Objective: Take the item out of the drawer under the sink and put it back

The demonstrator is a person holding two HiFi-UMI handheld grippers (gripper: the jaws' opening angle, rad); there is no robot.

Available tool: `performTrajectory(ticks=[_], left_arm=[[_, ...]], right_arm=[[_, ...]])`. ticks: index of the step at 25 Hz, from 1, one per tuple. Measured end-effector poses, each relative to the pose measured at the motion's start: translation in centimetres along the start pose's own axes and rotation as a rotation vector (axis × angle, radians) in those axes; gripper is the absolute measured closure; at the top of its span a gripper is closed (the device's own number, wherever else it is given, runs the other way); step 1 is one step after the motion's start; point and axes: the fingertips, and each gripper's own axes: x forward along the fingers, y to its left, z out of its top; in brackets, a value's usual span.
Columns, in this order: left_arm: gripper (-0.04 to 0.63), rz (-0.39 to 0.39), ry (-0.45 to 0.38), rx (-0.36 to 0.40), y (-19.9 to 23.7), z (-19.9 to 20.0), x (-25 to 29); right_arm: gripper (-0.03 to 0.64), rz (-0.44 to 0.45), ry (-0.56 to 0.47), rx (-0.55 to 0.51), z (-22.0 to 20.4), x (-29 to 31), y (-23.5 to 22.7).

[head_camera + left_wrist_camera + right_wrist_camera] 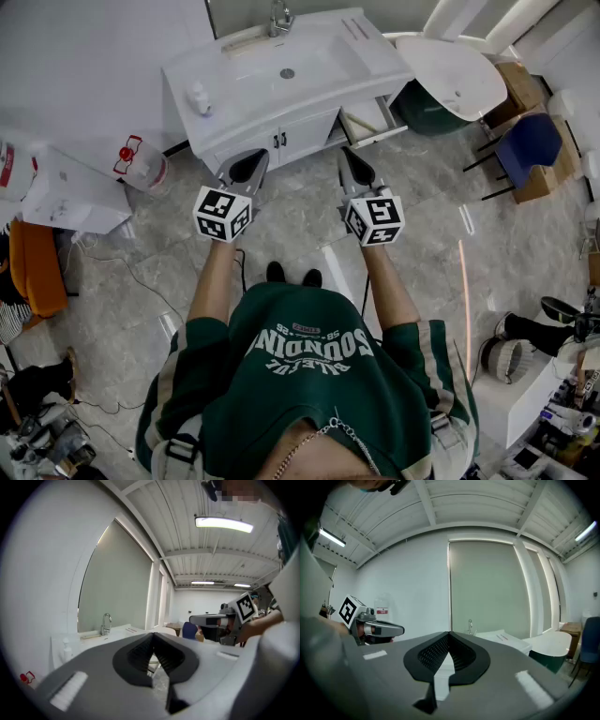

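Left gripper (pixel 249 165): jaws together, holding nothing. Right gripper (pixel 351 163): likewise closed and empty. Ahead of both stands the sink cabinet (pixel 302 132); its drawer (pixel 367 122), just beyond the right gripper, is open. No item is discernible inside, so whether it is yet to be taken out or already returned cannot be judged.

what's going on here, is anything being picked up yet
Not yet. A person stands facing a white sink cabinet, holding the left gripper and the right gripper out in front, short of it. Both have their jaws together with nothing between them. A drawer at the cabinet's right end stands pulled out; what lies inside cannot be made out. Neither gripper touches anything.
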Motion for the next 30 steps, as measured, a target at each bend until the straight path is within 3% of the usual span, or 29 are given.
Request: performTrajectory(ticks=[13, 30], left_arm=[[0.545, -0.036, 0.008, -0.004, 1.2, -0.5, 0.6], [0.545, -0.165, 0.016, 0.0, 2.3, -1.2, 4.3]], right_arm=[[0.615, -0.022, 0.025, 0.035, -1.2, 0.9, 0.4], [0.615, -0.133, 0.034, 0.023, -1.4, 0.9, -1.2]])
